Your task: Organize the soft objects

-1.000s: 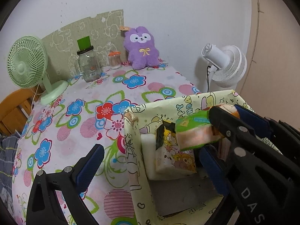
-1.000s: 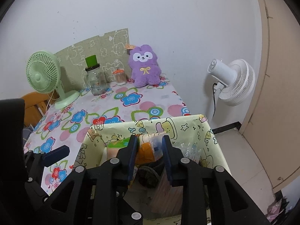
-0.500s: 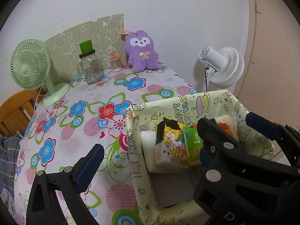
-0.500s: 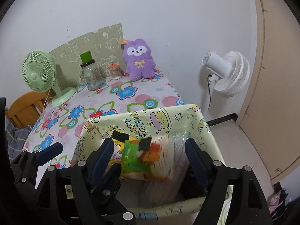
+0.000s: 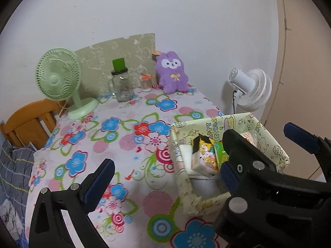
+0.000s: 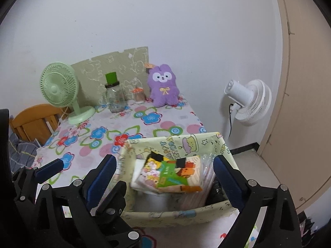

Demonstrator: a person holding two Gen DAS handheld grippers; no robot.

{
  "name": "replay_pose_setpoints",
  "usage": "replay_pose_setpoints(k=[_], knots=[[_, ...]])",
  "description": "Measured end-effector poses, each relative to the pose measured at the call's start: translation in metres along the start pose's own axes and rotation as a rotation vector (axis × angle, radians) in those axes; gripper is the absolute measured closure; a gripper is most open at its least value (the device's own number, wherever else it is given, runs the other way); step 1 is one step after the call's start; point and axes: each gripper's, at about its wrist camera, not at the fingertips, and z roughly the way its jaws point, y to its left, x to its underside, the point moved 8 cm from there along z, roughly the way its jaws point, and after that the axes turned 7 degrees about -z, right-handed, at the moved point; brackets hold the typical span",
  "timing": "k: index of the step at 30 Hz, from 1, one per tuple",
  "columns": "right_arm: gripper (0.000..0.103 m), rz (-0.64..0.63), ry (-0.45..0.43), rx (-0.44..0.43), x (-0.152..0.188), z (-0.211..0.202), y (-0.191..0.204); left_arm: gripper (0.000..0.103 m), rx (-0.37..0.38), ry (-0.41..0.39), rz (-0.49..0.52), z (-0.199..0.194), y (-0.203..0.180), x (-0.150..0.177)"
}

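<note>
While the right gripper [image 6: 165, 177] hangs above the fabric bin [image 6: 178, 219], its jaws are opening with nothing pressed between them; the green tissue pack [image 6: 171, 175] lies inside the bin atop a cartoon-print pack [image 6: 148, 175]. Left gripper [image 5: 163, 177] jaws spread wide, empty, over the floral surface [image 5: 124, 144]; purple plush [image 5: 171, 72] sits at the far wall.

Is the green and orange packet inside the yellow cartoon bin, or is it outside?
Inside. The green and orange packet lies in the yellow cartoon bin, leaning on another packet; nothing grips it.
</note>
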Motion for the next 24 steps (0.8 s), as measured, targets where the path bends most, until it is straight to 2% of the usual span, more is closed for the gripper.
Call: replay_pose_setpoints(k=[15,24], knots=[[0.004,-0.065,-0.114,-0.040,-0.008,-0.066,0.064,0.000,-0.064,-0.096,-0.088,-0.064,0.070,0.008],[0.004,-0.072,-0.159,-0.049,-0.009,-0.097,0.082,0.000,-0.088,-0.153,-0.149,-0.103,0.111,0.016]])
